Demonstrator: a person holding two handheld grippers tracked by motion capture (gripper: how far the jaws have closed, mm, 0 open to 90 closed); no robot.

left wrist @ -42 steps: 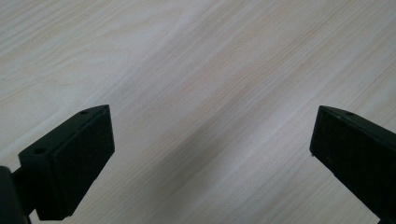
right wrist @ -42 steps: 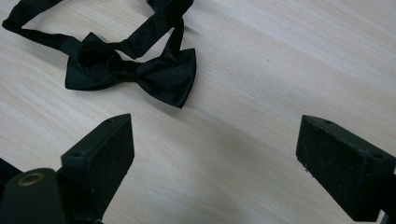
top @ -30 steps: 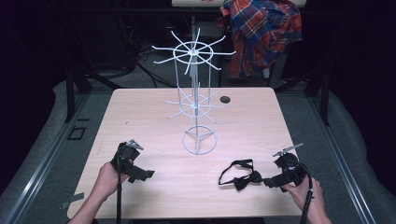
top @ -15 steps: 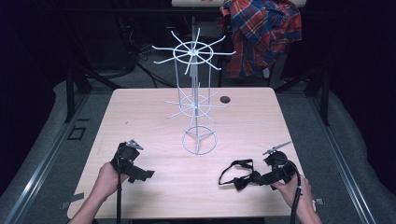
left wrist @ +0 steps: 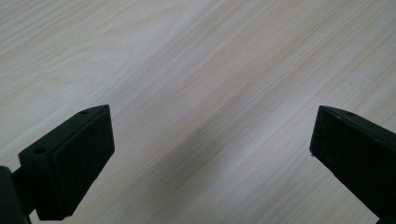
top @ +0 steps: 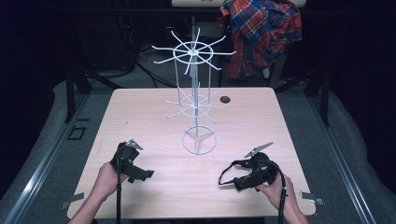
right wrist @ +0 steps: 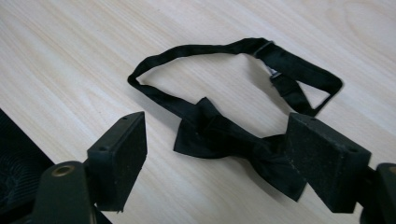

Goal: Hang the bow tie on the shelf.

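Right gripper view — plain black bow tie [right wrist: 233,140], unlabelled.

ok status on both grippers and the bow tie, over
Right gripper open, fingers just been closing, straddling the black bow tie, not yet pinched. Left gripper open over bare table. Wire rack stands clear behind. Nothing in the way.

Hidden behind the right gripper [right wrist: 215,154] pad: one wing of the black bow tie [right wrist: 219,133]; too small to identify: the dark round spot [top: 225,99] on the table [top: 140,116].
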